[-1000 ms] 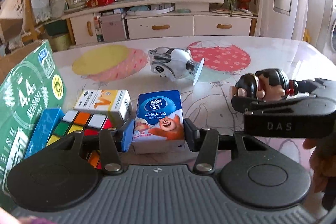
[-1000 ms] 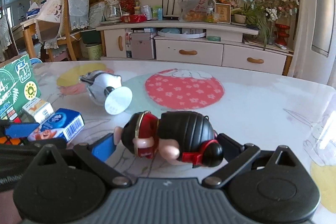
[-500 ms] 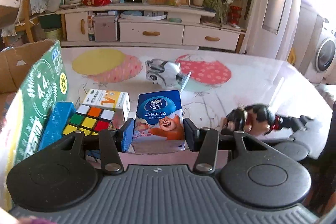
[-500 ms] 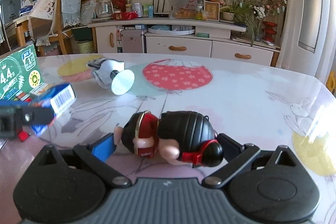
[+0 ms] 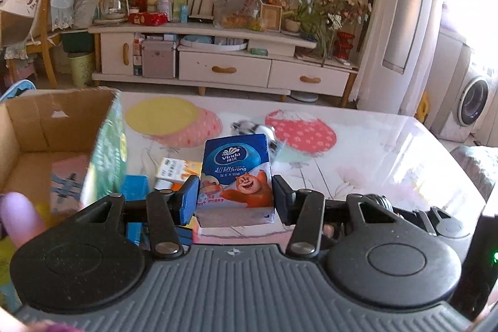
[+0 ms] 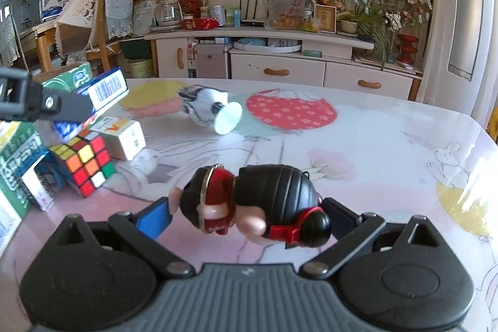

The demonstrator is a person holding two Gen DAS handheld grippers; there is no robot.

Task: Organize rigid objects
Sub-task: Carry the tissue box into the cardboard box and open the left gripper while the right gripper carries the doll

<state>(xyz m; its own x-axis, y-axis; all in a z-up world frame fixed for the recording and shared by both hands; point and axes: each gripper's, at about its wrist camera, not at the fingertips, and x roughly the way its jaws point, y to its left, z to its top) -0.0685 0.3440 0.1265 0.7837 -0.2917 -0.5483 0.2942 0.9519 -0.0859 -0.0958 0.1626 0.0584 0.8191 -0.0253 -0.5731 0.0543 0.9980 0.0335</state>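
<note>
At the far left of the left wrist view an open cardboard box (image 5: 37,126) stands on the table (image 5: 373,151), its brown inner walls showing and its green printed side blurred. Just right of it, low on the table, lie a blue box (image 5: 133,187) and a white and orange carton (image 5: 177,168), both partly hidden behind the gripper. In the middle, the left gripper (image 5: 235,199) pinches a blue tissue pack (image 5: 238,173) printed with a cartoon bear, its blue pad and black pad pressing the pack's two sides; the pack stands upright between them, raised above the tabletop. Behind the pack a shiny silver object (image 5: 246,126) lies on the table, mostly covered. In the right wrist view, the same pack appears at the upper left, held in the air above a Rubik's cube (image 6: 84,165) that leans tilted against green boxes (image 6: 18,163), with the white and orange carton just beside the cube. Further right the silver object lies on its side near a red flowered circle (image 6: 291,111) printed on the tablecloth. Nearest the camera, the right gripper (image 6: 249,215) is closed on a doll figure (image 6: 255,204) with black hair and red clothes, lying crosswise between the fingers, clear of the table.
</note>
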